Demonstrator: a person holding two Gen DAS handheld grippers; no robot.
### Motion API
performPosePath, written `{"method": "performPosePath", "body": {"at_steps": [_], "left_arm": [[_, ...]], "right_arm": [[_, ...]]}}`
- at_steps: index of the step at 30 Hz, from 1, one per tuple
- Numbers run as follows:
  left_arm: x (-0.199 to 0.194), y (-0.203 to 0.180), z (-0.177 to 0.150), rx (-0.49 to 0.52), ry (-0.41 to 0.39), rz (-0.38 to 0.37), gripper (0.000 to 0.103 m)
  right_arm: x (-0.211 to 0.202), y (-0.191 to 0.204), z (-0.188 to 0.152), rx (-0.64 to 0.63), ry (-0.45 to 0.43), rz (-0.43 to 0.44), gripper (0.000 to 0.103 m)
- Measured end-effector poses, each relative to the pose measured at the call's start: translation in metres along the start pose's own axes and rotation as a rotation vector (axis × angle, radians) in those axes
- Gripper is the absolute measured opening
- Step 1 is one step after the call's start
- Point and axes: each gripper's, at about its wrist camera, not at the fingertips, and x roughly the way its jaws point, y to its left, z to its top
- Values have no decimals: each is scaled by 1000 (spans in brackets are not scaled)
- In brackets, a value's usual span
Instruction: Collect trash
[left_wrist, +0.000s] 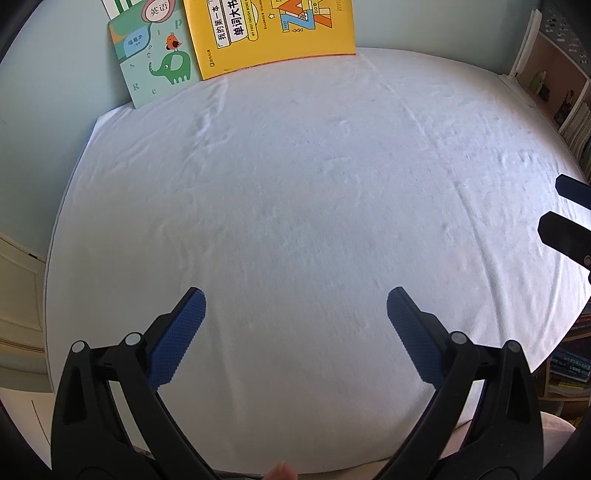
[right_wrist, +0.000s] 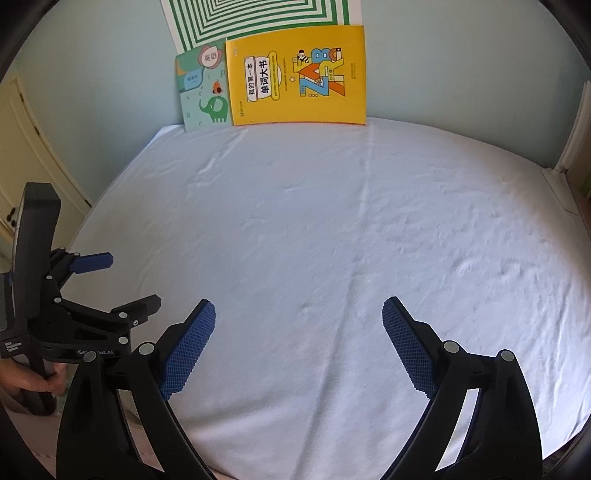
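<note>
No trash shows in either view. My left gripper (left_wrist: 295, 301) stands open above the near part of a table covered with a white cloth (left_wrist: 295, 192), nothing between its blue pads. My right gripper (right_wrist: 298, 310) is also open and empty over the same white cloth (right_wrist: 332, 240). In the right wrist view the left gripper (right_wrist: 133, 278) appears at the left edge, held by a hand (right_wrist: 26, 380), its fingers apart. In the left wrist view the right gripper's fingertips (left_wrist: 569, 190) poke in at the right edge.
A yellow book (right_wrist: 297, 75) and a green elephant book (right_wrist: 205, 92) lean against the pale blue wall at the back, with a green-striped sheet (right_wrist: 258, 18) behind them. Shelves with books (left_wrist: 569, 110) stand to the right. A cream cabinet door (right_wrist: 40, 155) is on the left.
</note>
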Motion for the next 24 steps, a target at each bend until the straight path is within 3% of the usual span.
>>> {"method": "performPosePath", "body": {"at_steps": [24], "left_arm": [[2,1,5,-11,-4,-5,96]], "right_arm": [[-1,-3,5,1,-11,6,91]]}}
